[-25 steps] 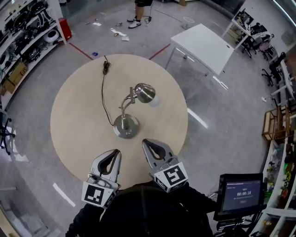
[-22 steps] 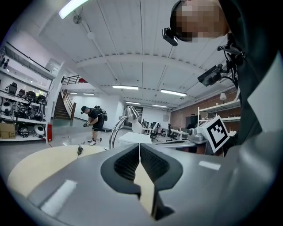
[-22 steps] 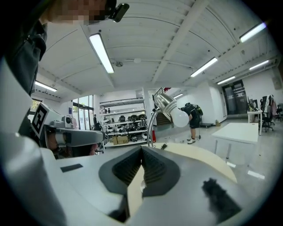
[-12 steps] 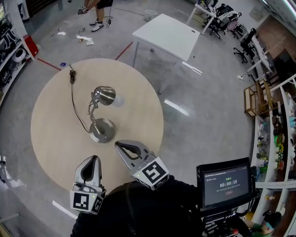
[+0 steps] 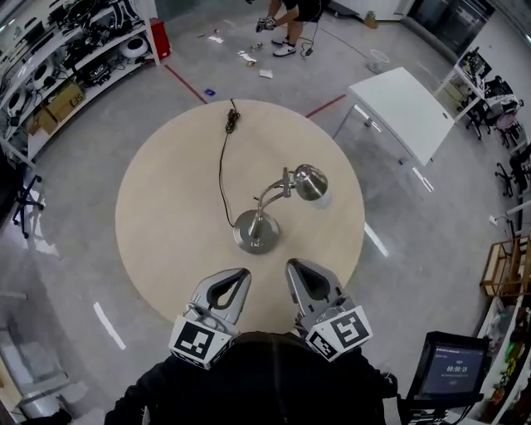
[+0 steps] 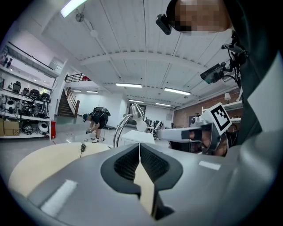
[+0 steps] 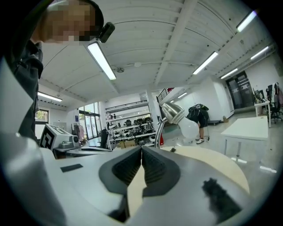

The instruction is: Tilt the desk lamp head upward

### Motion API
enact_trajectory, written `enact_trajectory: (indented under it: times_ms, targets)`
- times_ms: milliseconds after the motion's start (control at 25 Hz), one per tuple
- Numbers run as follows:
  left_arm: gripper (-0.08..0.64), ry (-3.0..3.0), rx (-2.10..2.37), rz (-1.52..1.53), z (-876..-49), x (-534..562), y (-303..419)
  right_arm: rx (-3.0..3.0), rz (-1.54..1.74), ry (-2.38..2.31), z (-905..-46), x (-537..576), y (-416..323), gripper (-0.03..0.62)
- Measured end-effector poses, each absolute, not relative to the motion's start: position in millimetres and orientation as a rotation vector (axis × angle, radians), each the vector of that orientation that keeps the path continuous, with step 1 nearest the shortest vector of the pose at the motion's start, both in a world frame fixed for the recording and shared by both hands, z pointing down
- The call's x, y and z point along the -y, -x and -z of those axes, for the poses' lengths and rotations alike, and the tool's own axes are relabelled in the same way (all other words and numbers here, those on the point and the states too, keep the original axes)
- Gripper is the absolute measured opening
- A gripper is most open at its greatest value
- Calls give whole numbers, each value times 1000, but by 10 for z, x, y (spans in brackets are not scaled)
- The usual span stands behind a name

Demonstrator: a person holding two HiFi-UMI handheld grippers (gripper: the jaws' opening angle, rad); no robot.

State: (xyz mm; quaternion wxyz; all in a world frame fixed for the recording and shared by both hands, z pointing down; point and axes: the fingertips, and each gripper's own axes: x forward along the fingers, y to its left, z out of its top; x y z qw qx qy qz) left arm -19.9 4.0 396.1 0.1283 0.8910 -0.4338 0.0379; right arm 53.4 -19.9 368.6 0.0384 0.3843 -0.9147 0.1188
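Note:
A brushed-metal desk lamp stands near the middle of the round beige table (image 5: 158, 216). Its base (image 5: 255, 231) carries a curved neck up to the lamp head (image 5: 311, 181), which droops to the right with a white bulb (image 5: 323, 197) showing. A black cord (image 5: 222, 170) runs from the base to the far edge. My left gripper (image 5: 239, 276) and right gripper (image 5: 295, 267) hover side by side over the near edge, short of the base, both shut and empty. The lamp head (image 6: 136, 111) rises beyond the left gripper (image 6: 139, 145). The lamp head (image 7: 172, 112) and bulb (image 7: 189, 128) rise beyond the right gripper (image 7: 141, 149).
A white rectangular table (image 5: 400, 98) stands to the back right. Shelves of gear (image 5: 70, 54) line the left wall. A person (image 5: 290, 15) bends over at the far side of the floor. A screen on a stand (image 5: 452, 372) is at my right.
The head view has swung about, so the table sits differently in the picture. The lamp keeps its pose. Both grippers stay shut near the table's near edge, the right one slightly raised.

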Motion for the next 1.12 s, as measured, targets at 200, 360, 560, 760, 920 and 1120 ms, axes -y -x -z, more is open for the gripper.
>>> enact_trajectory:
  times_ms: [200,360,560,760,920,1120]
  targets:
    - [14,-2566,1302,-89,-3899,-67,314,2816,-378,-1166,-3660,167,-452,5]
    - [14,-2555,1284,-83,-3814,-81,289,2825,-355,-1103,-3619,104,-367,5]
    - [14,-2582,1281,-87,-3884,-62,288,2824,-323,-1098,-3669,102,-346,5]
    - [14,-2560,1267,-91,-3924,-39,251,2811,-330,-1120,-3736,133,-399,5]
    - [14,-2576,1265,-89,-3916,-51,248,2810,-321,-1121,-3711,121,-400,5]
    - [14,-2581,1282,-96,-3925,-34,267,2808,-313,-1121,-3723,117,-396,5]
